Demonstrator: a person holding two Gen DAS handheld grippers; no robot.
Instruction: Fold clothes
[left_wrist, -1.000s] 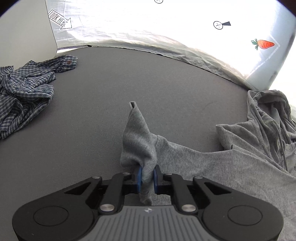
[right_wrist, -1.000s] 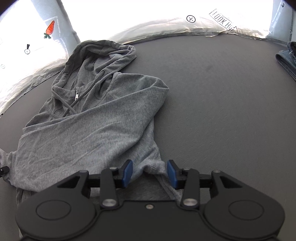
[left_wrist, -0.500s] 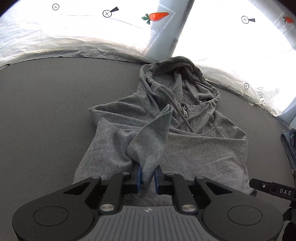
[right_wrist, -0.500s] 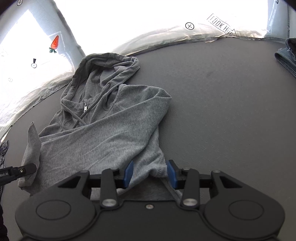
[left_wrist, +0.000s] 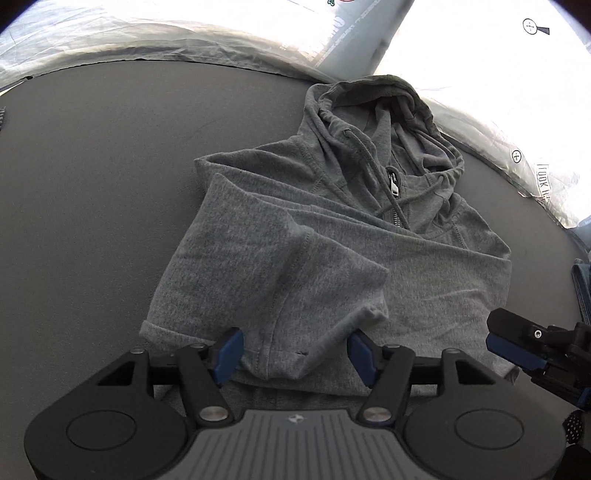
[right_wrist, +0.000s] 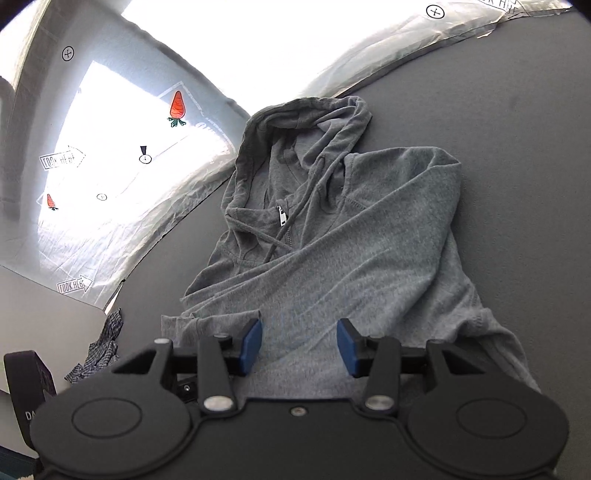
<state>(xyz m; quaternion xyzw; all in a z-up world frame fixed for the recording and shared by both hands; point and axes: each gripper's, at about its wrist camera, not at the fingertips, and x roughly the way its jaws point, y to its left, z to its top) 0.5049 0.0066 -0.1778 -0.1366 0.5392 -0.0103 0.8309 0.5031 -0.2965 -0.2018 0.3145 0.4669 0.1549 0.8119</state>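
A grey zip hoodie (left_wrist: 424, 266) lies face up on the dark table (left_wrist: 92, 184), hood toward the far edge. One sleeve (left_wrist: 266, 258) is folded across its front. My left gripper (left_wrist: 295, 350) hovers at the cuff end of that sleeve; its jaws are opening, the cuff loose between the blue pads (left_wrist: 229, 350) and not pinched. My right gripper (right_wrist: 299, 341) stands over the hoodie's (right_wrist: 369, 240) lower body, jaws apart and widening slightly, with flat cloth beneath and nothing gripped. Its fingertip (left_wrist: 517, 347) shows at the right of the left wrist view.
A crumpled plaid shirt (right_wrist: 103, 343) lies at the table's left side. A blue denim garment (left_wrist: 581, 288) pokes in at the right edge. A white sheet with carrot (right_wrist: 177, 107) and arrow markers rings the table's far side.
My left gripper swung right with the sleeve, laid it over the hoodie's front, then opened off the cuff. The right gripper's view rolled left, away from the hem bunch.
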